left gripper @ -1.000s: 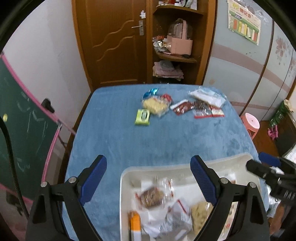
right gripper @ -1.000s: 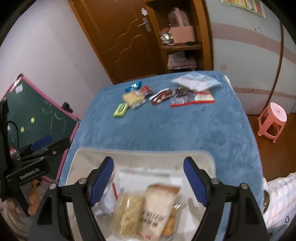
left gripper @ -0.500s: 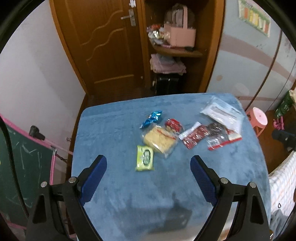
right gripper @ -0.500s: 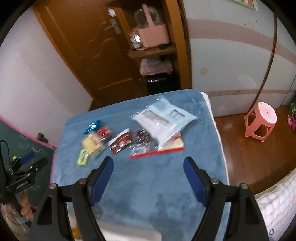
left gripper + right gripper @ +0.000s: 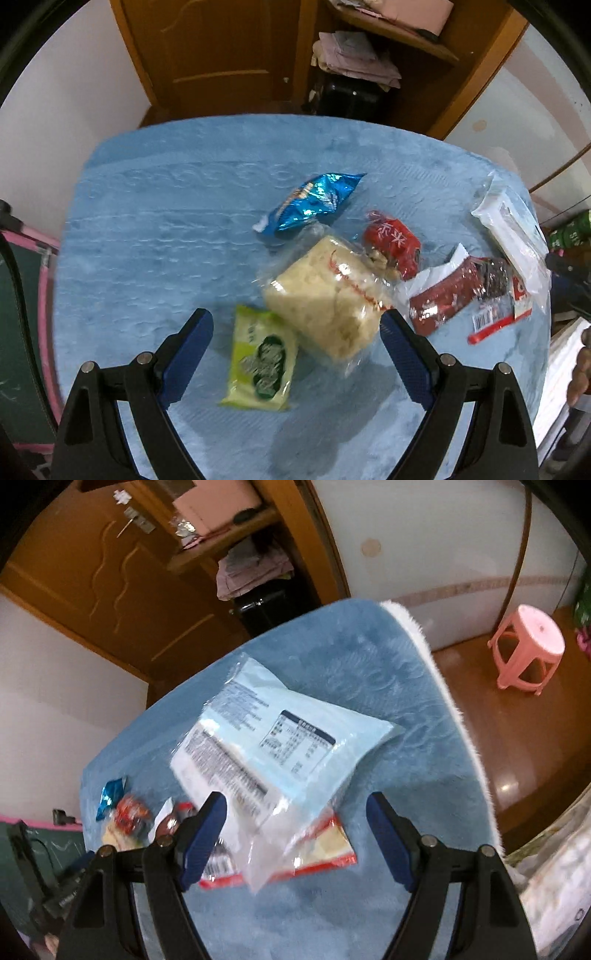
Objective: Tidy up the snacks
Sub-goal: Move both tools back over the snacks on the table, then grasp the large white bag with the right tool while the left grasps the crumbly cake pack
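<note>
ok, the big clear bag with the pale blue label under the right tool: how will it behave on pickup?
The big clear bag is probably floppy: it looks like thin, flat film, and an edge pinch would likely make it sag. It may be slippery, since the plastic is glossy. It overlaps the red-edged packet, so lifting could drag that along.
</note>
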A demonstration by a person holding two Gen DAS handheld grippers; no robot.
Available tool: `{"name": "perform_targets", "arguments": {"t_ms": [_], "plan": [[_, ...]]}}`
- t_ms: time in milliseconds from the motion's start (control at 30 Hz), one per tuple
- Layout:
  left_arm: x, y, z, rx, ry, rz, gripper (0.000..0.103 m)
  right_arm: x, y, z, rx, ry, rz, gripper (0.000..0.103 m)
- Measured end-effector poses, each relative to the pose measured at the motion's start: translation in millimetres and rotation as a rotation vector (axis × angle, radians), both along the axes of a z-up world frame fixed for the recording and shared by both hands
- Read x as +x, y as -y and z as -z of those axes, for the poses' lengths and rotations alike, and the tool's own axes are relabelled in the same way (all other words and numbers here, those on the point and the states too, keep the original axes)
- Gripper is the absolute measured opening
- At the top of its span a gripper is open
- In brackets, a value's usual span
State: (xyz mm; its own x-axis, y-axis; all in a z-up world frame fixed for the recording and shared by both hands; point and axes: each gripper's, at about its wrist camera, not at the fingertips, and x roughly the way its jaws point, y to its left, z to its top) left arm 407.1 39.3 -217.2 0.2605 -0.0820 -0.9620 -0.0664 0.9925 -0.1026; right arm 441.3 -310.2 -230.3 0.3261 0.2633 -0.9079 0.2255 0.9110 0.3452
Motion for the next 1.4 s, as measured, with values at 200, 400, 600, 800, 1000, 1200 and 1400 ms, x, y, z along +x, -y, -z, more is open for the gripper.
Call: {"name": "perform_targets", "arguments": {"t_ms": [200,400,600,800,1000,1200,1400], "plan": [[15.8,4.6,17.3,-0.052,0.002,-0.019,0.091,14.6,-3.7,23.7,0.108,0.004,0.005,0.079],[29.5,8.1,27.2,-0.092,0.005,-0.042,0.091,10.9,-20.0,17.3,0.037,0.118,-0.043,0.060],[26.1,6.9,37.1,-0.137,0.000,-0.065,0.091,-4.4,-11.1,3.1,0.054,0.207,-0.044,0.035],[17.9,31.6,35.7,-0.157,-0.017,0.051,0.089,-22.1,-10.5,-10.5,0.097,0.247,-0.064,0.030],[12.1,58.6,36.1,-0.135,-0.025,0.146,0.089,-38.6,-5.9,-15.4,0.142,0.254,-0.082,0.028],[1.4,75.8,36.7,-0.197,-0.065,0.280,0.090,-47.5,-3.5,-24.3,0.163,0.265,-0.105,0.028],[-4.3,79.6,37.8,-0.180,-0.052,0.258,0.091,-48.8,-4.0,-27.9,0.135,0.282,-0.122,0.028]]}}
